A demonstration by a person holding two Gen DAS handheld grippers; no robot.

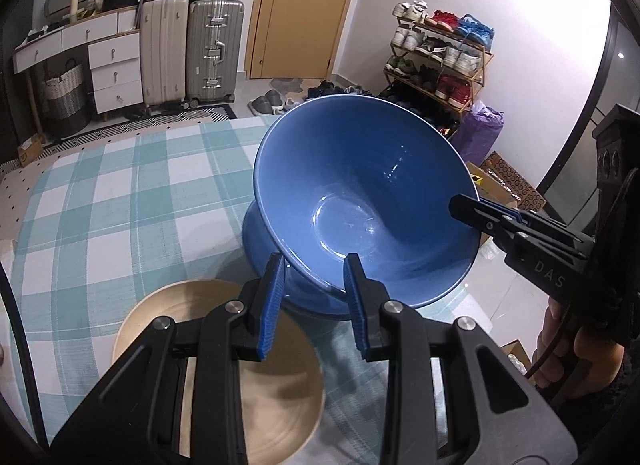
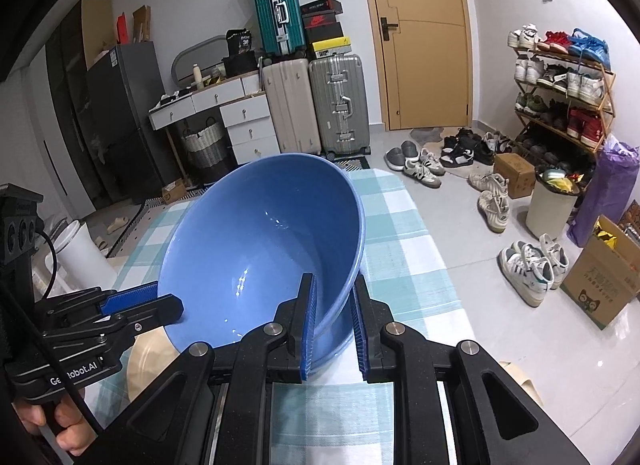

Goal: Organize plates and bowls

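A large blue bowl (image 1: 360, 185) is held tilted above a blue plate (image 1: 272, 265) on the checked tablecloth. My left gripper (image 1: 314, 293) is shut on the bowl's near rim, one finger inside and one outside. My right gripper (image 2: 334, 317) is shut on the bowl's rim (image 2: 260, 233) at its right side; it shows in the left wrist view (image 1: 480, 213) at the right. The left gripper shows in the right wrist view (image 2: 132, 301) at the left. A beige wooden plate (image 1: 256, 377) lies on the table under my left gripper.
The table with the teal checked cloth (image 1: 120, 193) stretches away to the left. Suitcases (image 1: 192, 49), a white drawer unit (image 1: 112, 65), a shoe rack (image 2: 560, 93) and loose shoes (image 2: 528, 265) stand on the floor beyond. A bin (image 2: 552, 205) and cartons are at the right.
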